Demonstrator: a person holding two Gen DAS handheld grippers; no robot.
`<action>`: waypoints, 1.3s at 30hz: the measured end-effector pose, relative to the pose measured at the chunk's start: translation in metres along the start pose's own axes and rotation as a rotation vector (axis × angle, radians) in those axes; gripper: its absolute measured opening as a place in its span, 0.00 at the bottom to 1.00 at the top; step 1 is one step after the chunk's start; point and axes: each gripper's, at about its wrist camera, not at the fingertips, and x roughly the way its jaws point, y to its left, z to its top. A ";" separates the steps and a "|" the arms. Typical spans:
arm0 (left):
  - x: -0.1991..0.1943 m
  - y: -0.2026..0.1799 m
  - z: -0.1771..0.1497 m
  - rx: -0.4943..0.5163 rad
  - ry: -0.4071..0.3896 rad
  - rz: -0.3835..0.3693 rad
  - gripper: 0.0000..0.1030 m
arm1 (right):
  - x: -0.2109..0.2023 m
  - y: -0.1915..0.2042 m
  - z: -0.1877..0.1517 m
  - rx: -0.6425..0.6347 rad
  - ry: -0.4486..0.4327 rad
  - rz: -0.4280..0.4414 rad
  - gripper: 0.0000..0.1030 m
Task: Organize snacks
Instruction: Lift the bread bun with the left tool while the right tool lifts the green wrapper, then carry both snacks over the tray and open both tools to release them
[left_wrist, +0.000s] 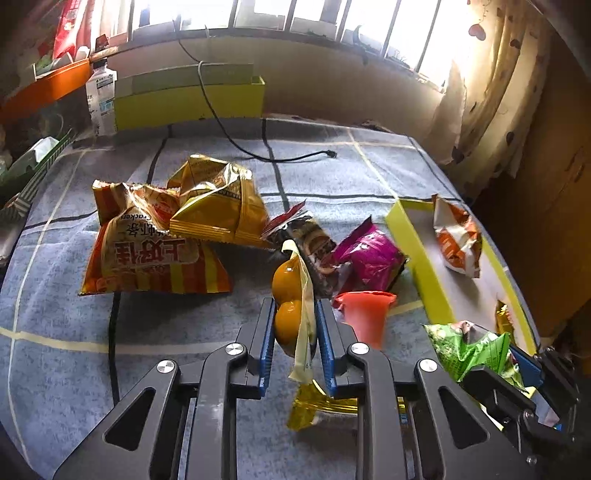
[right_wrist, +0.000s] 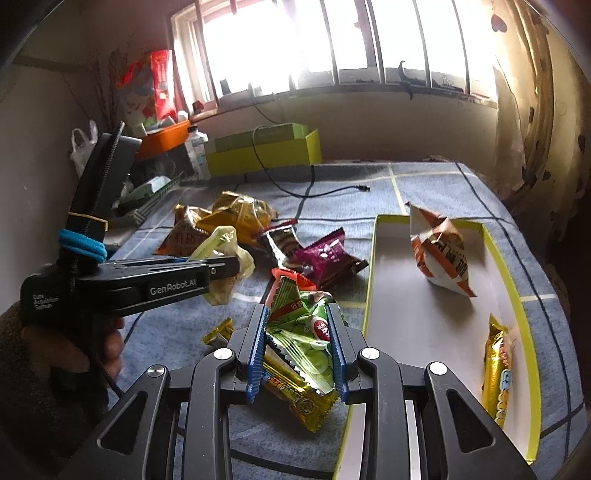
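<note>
Snack pile (left_wrist: 192, 229) on table (left_wrist: 55, 369), tray (right_wrist: 402, 332) to its right, two packets inside.

A blue-grey checked cloth (left_wrist: 66, 295) with pale and dark lines covers the flat surface that carries everything. Ahead and to the left of the left fingers lies a big orange-striped cracker bag (left_wrist: 147, 254), with a gold bag (left_wrist: 218, 199) leaning on its far edge. Just ahead of these fingers are a dark packet (left_wrist: 310, 240), a purple packet (left_wrist: 369, 254) and a small red cup (left_wrist: 365, 314). To the right of the right fingers sits a shallow yellow-rimmed tray (right_wrist: 369, 291). Under these fingers lies a gold wrapper (right_wrist: 299, 398). Far ahead a black cable (right_wrist: 317, 194) crosses the cloth, and a yellow-green box (right_wrist: 266, 151) stands at the back edge.
</note>
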 end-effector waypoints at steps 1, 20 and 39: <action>-0.002 -0.001 0.000 0.004 -0.006 -0.002 0.22 | -0.003 -0.001 0.001 0.003 -0.007 -0.006 0.27; -0.025 -0.063 0.018 0.076 -0.035 -0.195 0.22 | -0.044 -0.074 0.010 0.077 -0.073 -0.178 0.27; 0.021 -0.133 0.014 0.144 0.074 -0.299 0.22 | -0.019 -0.127 0.008 0.037 -0.009 -0.258 0.28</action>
